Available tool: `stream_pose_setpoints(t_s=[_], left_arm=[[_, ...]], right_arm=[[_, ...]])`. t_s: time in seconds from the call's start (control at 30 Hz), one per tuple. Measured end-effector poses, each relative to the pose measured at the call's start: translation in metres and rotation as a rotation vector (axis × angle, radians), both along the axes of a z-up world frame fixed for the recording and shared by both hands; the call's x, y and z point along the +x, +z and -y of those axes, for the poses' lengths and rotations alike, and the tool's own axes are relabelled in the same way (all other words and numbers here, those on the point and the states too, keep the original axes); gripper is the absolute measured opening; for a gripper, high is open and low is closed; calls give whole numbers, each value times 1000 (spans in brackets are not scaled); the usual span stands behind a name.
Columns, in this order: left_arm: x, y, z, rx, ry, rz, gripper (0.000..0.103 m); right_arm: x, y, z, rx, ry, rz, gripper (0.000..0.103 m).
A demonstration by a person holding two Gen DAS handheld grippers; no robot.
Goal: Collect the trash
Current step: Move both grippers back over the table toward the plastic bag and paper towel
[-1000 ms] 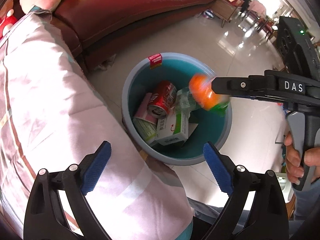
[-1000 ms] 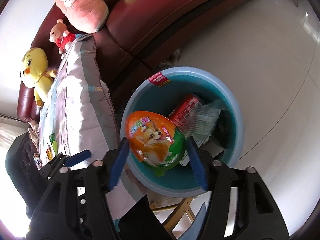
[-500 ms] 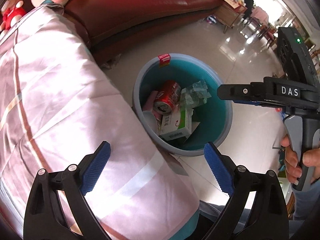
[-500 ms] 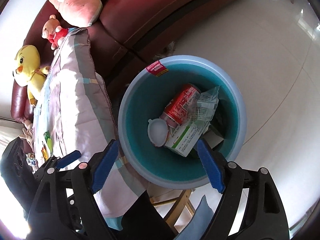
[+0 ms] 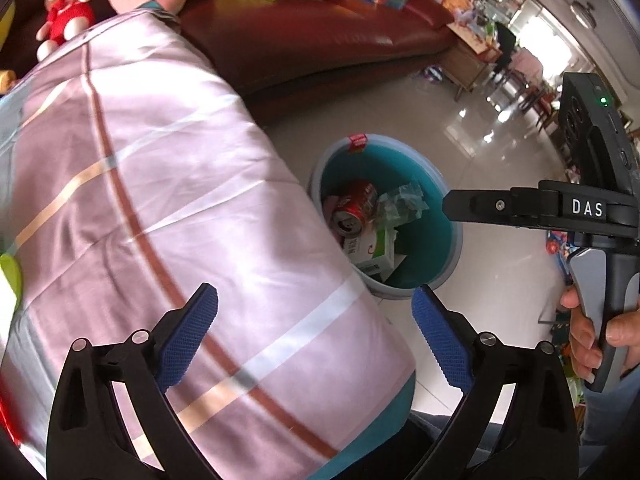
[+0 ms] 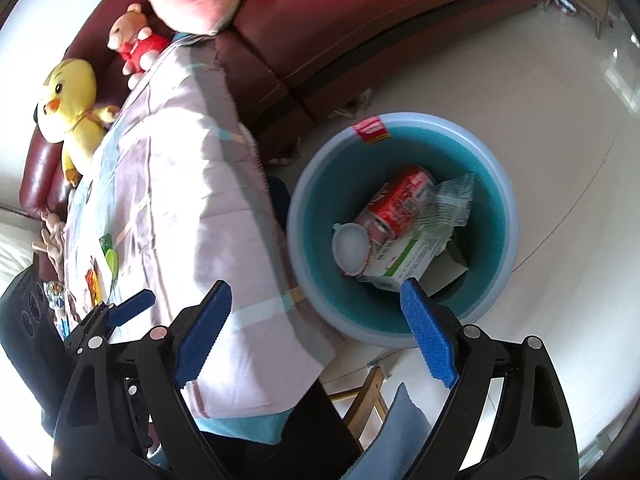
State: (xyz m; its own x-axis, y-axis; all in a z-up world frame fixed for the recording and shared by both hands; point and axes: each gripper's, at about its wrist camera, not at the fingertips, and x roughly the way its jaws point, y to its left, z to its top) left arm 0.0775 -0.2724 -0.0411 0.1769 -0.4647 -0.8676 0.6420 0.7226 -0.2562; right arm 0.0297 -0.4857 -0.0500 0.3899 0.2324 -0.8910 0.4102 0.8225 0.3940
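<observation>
The right gripper (image 6: 316, 330) hangs above the floor beside the table, jaws spread wide and holding nothing; its blue pads (image 6: 428, 334) frame the near rim of the bin (image 6: 504, 200). The left gripper (image 5: 314, 336) is likewise wide open and empty, poised over the cloth (image 5: 140, 184) that covers the table, with the bin just past the cloth's edge.

The bin stands on the tiled floor between the table and the sofa (image 6: 360, 20). In it lie a red can (image 6: 400, 200), a crumpled clear wrapper (image 6: 452, 200), a green and white box (image 6: 408, 256) and a round white lid (image 6: 351, 246). All sit well down inside, none hanging over the rim.

Judging by empty jaws directly over a part-filled bin, a drop looks complete and the step in hand is going for the next piece. More litter seems to lie at the far end of the table: small bright scraps (image 6: 106, 258) show on the cloth in the right view, too small to name. The next move calls for swinging a gripper away from the bin and over the cloth, lowering with the jaws open, and closing on one scrap without pinching the fabric, which is loose and would lift with it.
</observation>
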Motion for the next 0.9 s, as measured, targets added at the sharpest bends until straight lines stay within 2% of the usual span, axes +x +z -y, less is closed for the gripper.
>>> stream_pose_setpoints(t_s=[0.07,0.3,0.9], left_arm=[[0,3,-12,-11,19,-1,99],[6,7,-68,-36,118,1,99],[34,20,-274,-28,451,64,99]], right_arm=[[2,4,-11,-2,13,-6,86],[19,15,-56,-32,86,-18,86],[94,23,-231,-100,391,-37,86]])
